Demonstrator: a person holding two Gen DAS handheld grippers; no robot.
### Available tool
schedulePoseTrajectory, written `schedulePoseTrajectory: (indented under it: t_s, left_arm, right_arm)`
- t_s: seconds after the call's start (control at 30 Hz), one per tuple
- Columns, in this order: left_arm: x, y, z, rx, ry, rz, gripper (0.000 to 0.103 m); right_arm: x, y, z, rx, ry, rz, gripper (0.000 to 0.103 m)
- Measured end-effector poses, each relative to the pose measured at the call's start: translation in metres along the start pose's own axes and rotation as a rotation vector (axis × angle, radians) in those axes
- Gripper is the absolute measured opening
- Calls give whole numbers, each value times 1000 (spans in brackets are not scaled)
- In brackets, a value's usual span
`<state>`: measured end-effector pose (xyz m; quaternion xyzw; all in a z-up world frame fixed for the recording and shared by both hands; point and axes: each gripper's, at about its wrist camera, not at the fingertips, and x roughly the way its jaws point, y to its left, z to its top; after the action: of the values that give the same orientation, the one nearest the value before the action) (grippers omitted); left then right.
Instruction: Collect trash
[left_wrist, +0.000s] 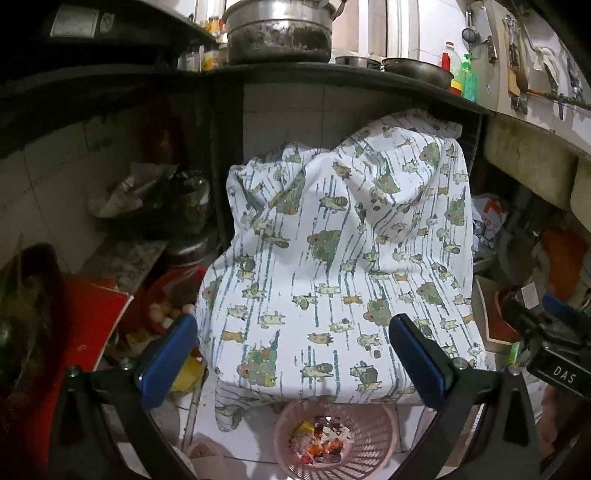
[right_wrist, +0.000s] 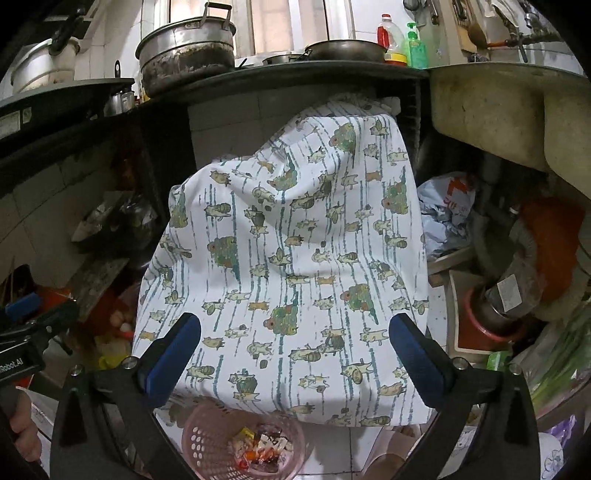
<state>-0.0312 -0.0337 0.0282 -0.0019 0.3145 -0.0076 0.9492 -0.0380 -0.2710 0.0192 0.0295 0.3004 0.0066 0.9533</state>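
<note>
Both tongs, left tongs (left_wrist: 293, 354) and right tongs (right_wrist: 295, 350), gape wide and empty above the pink trash basket (left_wrist: 373, 424), which already holds some wrappers (left_wrist: 325, 441), so collecting seems partly done.

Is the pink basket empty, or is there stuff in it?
Not empty. The pink basket has wrappers and scraps lying on its bottom, but most of it is unfilled; its mesh wall shows bare above them.

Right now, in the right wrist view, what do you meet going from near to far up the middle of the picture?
Pink basket with wrappers in it → patterned cloth draped over something hidden → dark counter edge → blackened metal pot and pan on the counter. Both tongs are open and hold nothing.
</note>
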Motion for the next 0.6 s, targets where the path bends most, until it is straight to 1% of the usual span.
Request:
schedulePoseTrajectory:
  t_s: [0.13, 0.2, 0.37, 0.6]
  left_arm:
    - [-5, -1, 1, 8, -21, 13, 103]
    - [-9, 0, 1, -3, -52, 30, 103]
    - [-17, 3, 3, -16, -86, 22, 103]
    - [-17, 6, 4, -20, -86, 21, 103]
  right_arm:
    - [-1, 1, -1, -3, -1, 2, 103]
    - [-1, 1, -2, -3, -3, 4, 103]
    - [-4, 5, -2, -20, -17, 0, 103]
    - [-4, 7, -2, -27, -19, -1, 103]
